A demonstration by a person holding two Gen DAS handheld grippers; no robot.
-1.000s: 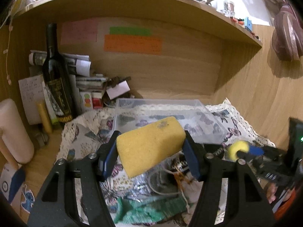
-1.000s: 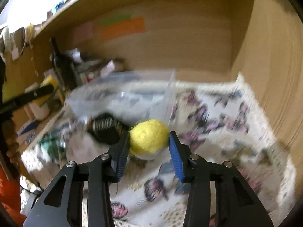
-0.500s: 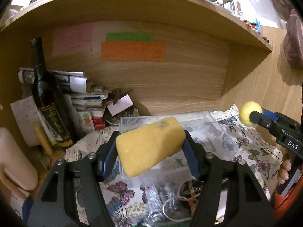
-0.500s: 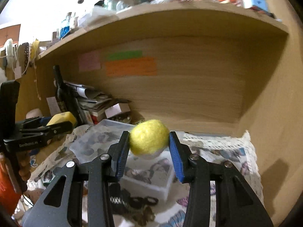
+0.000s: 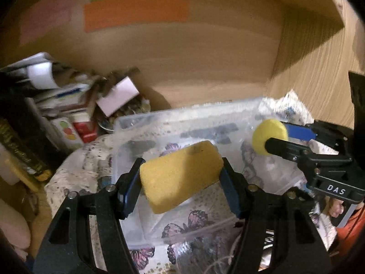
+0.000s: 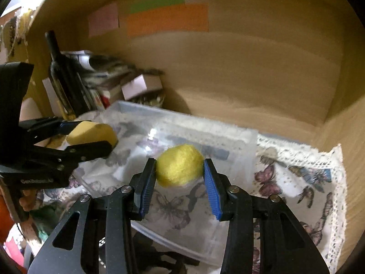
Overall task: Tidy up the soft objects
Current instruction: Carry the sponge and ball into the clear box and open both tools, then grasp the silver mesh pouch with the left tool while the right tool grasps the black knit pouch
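Left gripper (image 5: 181, 178): pinching a yellow sponge (image 5: 180, 175) between its blue pads, holding it tilted above the clear plastic bin (image 5: 182, 118).
Right gripper (image 6: 180, 178): clamping a yellow felt ball (image 6: 180, 164) between its pads, hanging over the same bin.
Clear plastic bin: sitting on the butterfly-print cloth (image 6: 303, 182) covering the tabletop, toward the back wall.
Dark bottle (image 6: 59, 73): standing upright at the tabletop's back-left corner beside stacked papers (image 5: 59, 86).
Coloured paper notes (image 6: 166, 18): sticking to the back wall.
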